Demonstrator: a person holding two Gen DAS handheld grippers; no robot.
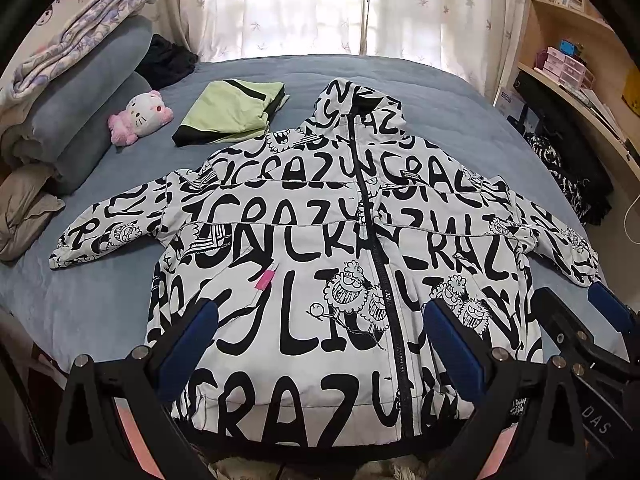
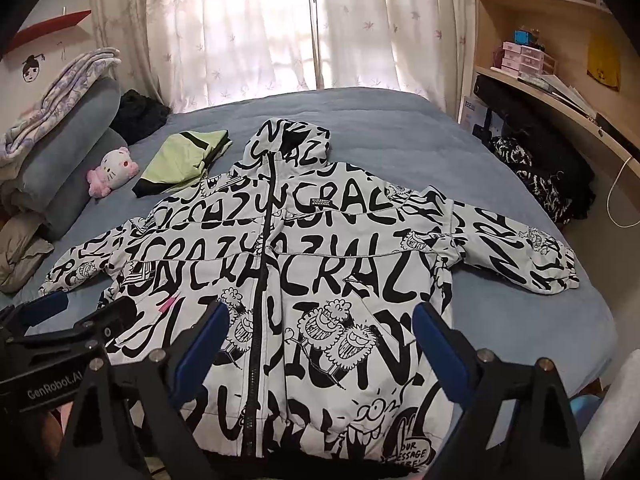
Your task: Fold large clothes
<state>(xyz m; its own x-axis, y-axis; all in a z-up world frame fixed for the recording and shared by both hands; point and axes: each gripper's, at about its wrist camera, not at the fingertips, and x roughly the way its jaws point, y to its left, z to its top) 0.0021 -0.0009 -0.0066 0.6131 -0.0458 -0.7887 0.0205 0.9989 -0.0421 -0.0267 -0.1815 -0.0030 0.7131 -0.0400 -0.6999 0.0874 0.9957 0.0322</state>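
Jacket: large white hooded zip-up jacket printed with black lettering and cartoon faces (image 1: 320, 240), spread front-up and zipped on the blue-grey quilted bed (image 1: 100, 312), hood toward the curtained window, hem nearest the cameras.
Sleeves: left sleeve (image 1: 108, 232) and right sleeve (image 2: 516, 256) both stretched outward, flat on the bed; no fold made yet, by the look of it.
Left gripper: black two-finger gripper with blue pads (image 1: 320, 344), spread wide, holding nothing, hovering above the lower left front panel.
Right gripper: matching black gripper with blue pads (image 2: 320, 344), likewise wide apart and empty, above the lower right panel.
Step in hand: likely the first fold, bringing a sleeve across the chest.
Doing it well: pinch near the cuff and at the shoulder seam together; lift low, lay the sleeve straight across, keep the side edge parallel to the black zipper (image 1: 372, 208).
Watch for: puffy, slippery-looking fabric likely to spring back; press flat before letting go.
Nearby: folded pale-green and black garment (image 1: 232, 112) beside the hood, pink-and-white plush cat toy (image 1: 138, 118) further left; keep the swing clear of both.
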